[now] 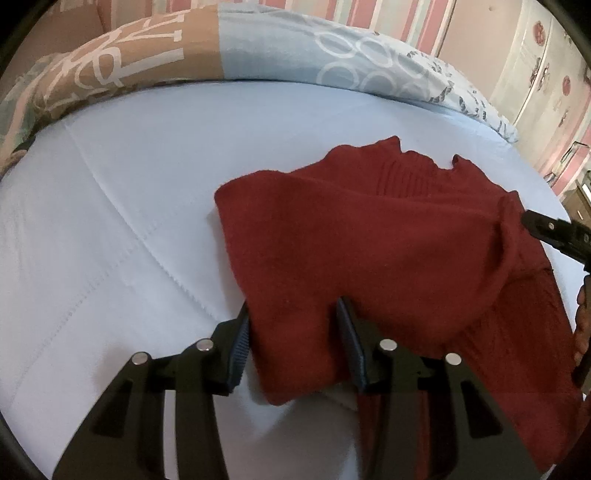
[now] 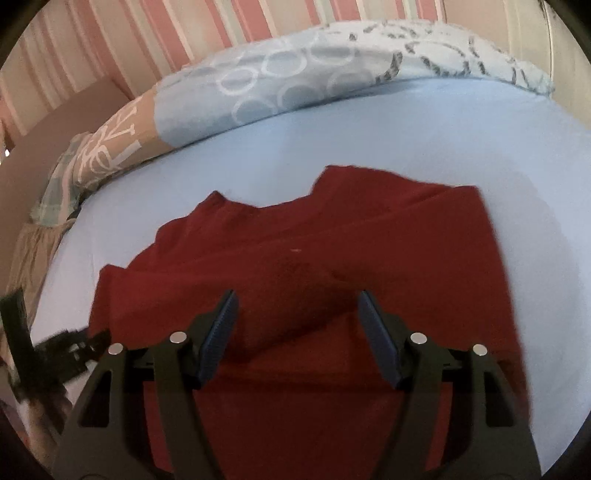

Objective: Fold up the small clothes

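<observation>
Pale blue bedsheet [image 1: 110,229] covered mattress, stitched seams crossed its left part. Patterned duvet [image 1: 280,48] lay bunched along far edge: tan section with white lettering [image 1: 122,55], light blue section with white rings [image 2: 280,74], grey scribble print toward right end. Pink-and-white striped wall [image 2: 207,26] stood behind. Cream wardrobe with red stickers [image 1: 543,66] stood at right.

Dim, soft indoor light; strong fisheye bending at edges, right view motion-blurred.

No legible txt; white letter shapes on pillow [image 1: 122,62] unreadable
</observation>
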`<control>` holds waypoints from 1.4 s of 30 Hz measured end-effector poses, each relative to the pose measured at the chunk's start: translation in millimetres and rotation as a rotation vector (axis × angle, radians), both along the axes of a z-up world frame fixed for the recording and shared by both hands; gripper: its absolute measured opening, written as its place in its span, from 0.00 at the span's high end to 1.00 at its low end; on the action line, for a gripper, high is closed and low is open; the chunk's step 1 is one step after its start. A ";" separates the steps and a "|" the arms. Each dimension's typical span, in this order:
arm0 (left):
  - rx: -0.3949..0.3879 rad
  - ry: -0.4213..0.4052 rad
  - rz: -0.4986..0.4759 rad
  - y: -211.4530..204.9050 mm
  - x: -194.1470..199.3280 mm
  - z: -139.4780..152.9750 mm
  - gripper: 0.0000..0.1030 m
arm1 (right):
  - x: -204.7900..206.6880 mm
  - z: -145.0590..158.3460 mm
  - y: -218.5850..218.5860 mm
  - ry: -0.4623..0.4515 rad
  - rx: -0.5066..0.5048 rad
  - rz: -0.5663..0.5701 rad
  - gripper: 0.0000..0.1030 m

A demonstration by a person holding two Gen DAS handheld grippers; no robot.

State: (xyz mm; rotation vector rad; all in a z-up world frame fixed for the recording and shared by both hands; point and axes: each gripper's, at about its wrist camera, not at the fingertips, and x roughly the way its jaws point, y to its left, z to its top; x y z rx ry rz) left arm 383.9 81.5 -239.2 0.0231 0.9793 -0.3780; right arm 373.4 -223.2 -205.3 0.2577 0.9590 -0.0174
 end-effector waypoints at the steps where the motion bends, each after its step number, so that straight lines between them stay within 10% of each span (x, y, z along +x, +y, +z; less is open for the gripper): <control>1: 0.007 -0.002 0.001 -1.9 0.0 0.0 0.57 | 7.3 -4.1 9.1 0.042 -0.024 -0.003 0.34; 2: 0.012 -0.001 0.002 -2.9 0.3 0.0 0.57 | 9.9 -6.5 12.4 0.055 -0.033 -0.012 0.37; 5: 0.021 0.004 0.003 -4.4 2.5 0.9 0.55 | 15.2 -7.8 18.9 0.046 -0.065 -0.004 0.86; 12: 0.003 -0.091 0.012 -12.5 1.6 36.7 0.21 | -14.6 50.9 -25.9 -0.278 -0.161 0.021 0.87; 21: 0.062 -0.042 -0.044 -70.3 10.6 25.1 0.21 | -34.5 -17.3 -110.2 -0.036 -0.235 0.101 0.76; 32: 0.144 -0.025 -0.008 -93.9 19.6 7.6 0.21 | -42.9 7.5 -114.9 0.010 -0.006 -0.013 0.36; 35: 0.172 -0.035 -0.002 -98.2 18.5 6.9 0.21 | -27.0 -1.9 -108.9 0.073 0.012 -0.081 0.40; 37: 0.176 -0.037 -0.002 -99.0 19.5 7.1 0.21 | -18.0 -13.9 -113.1 0.130 0.074 -0.126 0.72; 42: 0.171 -0.046 -0.004 -98.0 22.9 12.4 0.21 | -23.0 10.5 -97.1 -0.017 -0.029 -0.057 0.87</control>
